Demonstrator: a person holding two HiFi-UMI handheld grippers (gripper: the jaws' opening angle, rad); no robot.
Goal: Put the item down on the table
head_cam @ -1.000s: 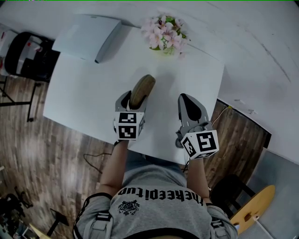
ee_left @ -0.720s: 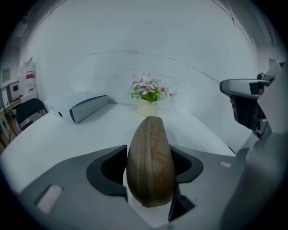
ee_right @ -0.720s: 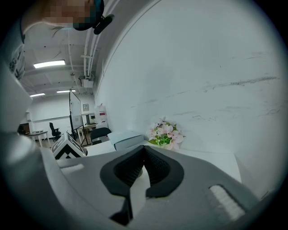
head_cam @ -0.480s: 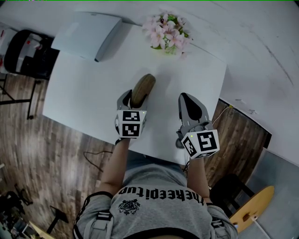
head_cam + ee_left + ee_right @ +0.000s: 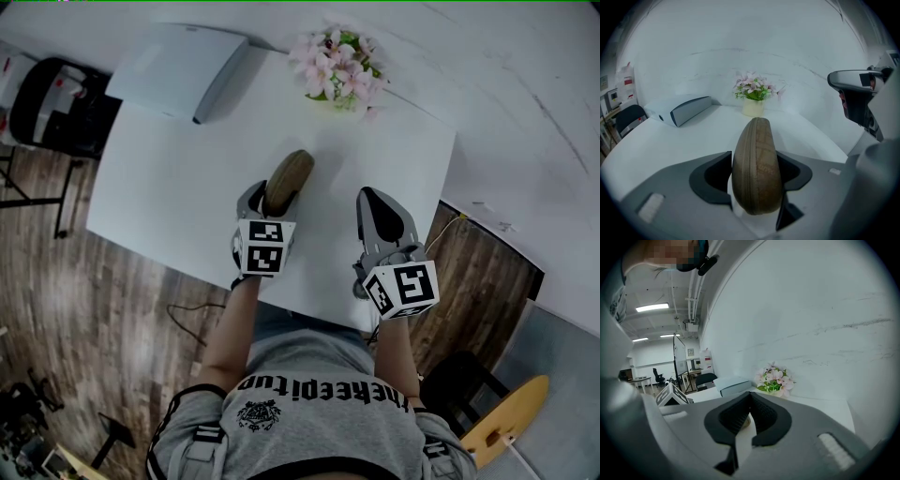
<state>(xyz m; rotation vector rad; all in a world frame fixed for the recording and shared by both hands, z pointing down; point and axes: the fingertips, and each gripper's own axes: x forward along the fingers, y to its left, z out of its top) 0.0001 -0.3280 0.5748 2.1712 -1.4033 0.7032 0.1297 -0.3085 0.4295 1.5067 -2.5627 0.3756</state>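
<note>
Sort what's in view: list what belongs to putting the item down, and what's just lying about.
Belongs to the job: brown case, left hand-held gripper shut on it, white table.
Just lying about: pot of flowers, grey box, black chair, right hand-held gripper, shut and empty.

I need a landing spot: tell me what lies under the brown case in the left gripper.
White table shows beneath the brown case, clamped on edge by the left gripper. The spot directly below is covered by the case and jaws, so contact cannot be judged.
</note>
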